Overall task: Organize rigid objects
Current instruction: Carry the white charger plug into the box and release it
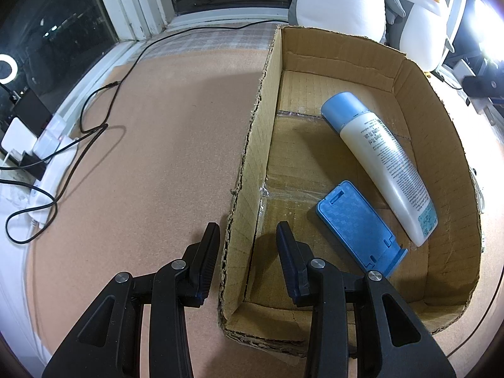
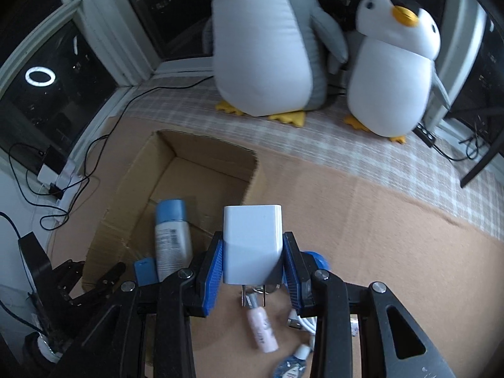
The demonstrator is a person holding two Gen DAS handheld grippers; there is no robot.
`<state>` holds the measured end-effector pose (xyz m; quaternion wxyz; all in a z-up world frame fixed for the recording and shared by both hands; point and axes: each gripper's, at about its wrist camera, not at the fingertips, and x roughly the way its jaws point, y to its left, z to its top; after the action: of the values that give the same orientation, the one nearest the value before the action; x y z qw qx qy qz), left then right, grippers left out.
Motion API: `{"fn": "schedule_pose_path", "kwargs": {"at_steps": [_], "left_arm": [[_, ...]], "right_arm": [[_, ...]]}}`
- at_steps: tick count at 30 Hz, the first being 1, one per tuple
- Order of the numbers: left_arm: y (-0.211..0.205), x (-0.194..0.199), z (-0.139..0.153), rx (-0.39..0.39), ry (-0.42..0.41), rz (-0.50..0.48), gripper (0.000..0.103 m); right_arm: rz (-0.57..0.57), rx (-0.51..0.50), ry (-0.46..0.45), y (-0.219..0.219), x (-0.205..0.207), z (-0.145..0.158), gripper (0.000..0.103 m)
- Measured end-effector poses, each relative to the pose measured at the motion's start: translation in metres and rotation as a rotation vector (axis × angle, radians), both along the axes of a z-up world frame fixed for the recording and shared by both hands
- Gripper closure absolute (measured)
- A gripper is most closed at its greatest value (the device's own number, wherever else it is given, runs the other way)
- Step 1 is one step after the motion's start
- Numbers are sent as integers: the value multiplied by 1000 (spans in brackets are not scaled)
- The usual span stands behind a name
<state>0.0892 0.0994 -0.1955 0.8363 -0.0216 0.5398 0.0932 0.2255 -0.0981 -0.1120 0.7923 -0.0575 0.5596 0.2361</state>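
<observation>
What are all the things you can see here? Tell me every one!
cardboard box: 1, brown, open, on the pinkish mat
bottle: 1, white with blue cap, lying in the box
phone stand: 1, blue, flat in the box beside the bottle
charger plug: 1, white, held above the mat
small tube: 1, pink, on the mat under the plug
plush penguins: 2, white and grey, behind the box
black cables: several, left on the mat
power strip: 1, white, far left
left gripper: black, astride the box's near wall
right gripper: black and blue, clamped on the charger plug
</observation>
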Motion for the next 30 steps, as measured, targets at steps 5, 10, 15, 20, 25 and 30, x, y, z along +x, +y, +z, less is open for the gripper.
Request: {"fn": "schedule_pose_path", "kwargs": {"at_steps": [5, 10, 15, 20, 25, 30], "left_arm": [[0, 0, 0, -1, -1, 0, 67], [0, 0, 0, -1, -1, 0, 67], [0, 1, 0, -2, -2, 1, 67], [0, 1, 0, -1, -2, 1, 67], [-1, 1, 0, -1, -2, 2, 67], [0, 1, 1, -1, -4, 3, 67]], "right_arm": [[39, -5, -9, 27, 1, 2, 71], [65, -10, -9, 52, 6, -3, 71], [72, -18, 8, 69, 13, -16, 71], [84, -43, 19, 81, 17, -30, 71], [81, -54, 25, 83, 21, -39, 71], [75, -55, 22, 83, 21, -43, 67]]}}
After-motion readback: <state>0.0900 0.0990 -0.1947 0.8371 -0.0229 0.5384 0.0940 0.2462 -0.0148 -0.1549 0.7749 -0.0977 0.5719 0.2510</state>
